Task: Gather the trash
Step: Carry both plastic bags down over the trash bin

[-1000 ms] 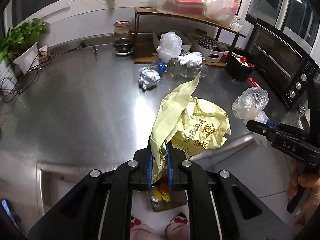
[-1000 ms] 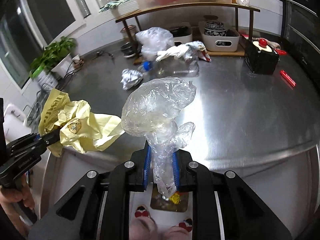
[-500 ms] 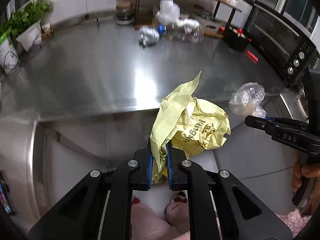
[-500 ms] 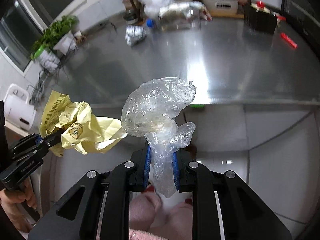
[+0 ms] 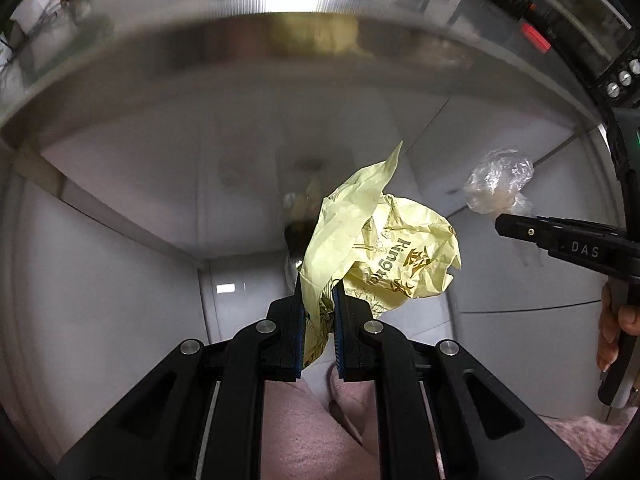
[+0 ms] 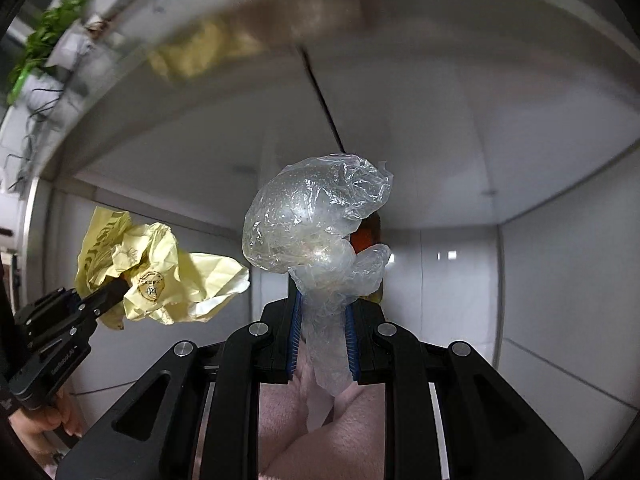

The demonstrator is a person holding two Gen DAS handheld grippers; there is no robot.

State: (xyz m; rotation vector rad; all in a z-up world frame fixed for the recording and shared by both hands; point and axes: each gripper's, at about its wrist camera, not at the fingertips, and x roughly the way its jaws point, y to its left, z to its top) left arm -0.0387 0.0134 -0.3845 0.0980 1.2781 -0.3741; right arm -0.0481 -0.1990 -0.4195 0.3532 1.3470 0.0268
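With my left tongs (image 5: 318, 300) gripping the wrapper (image 5: 384, 256) and right tongs (image 6: 322, 320) the film (image 6: 316, 224), binning remained.

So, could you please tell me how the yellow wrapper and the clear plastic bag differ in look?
The yellow wrapper is opaque and printed with lettering; the clear plastic bag is see-through and unprinted. The wrapper is creased into flat, angular folds, while the bag bulges in a rounded puff. Both are crumpled, and each is clamped in a gripper.
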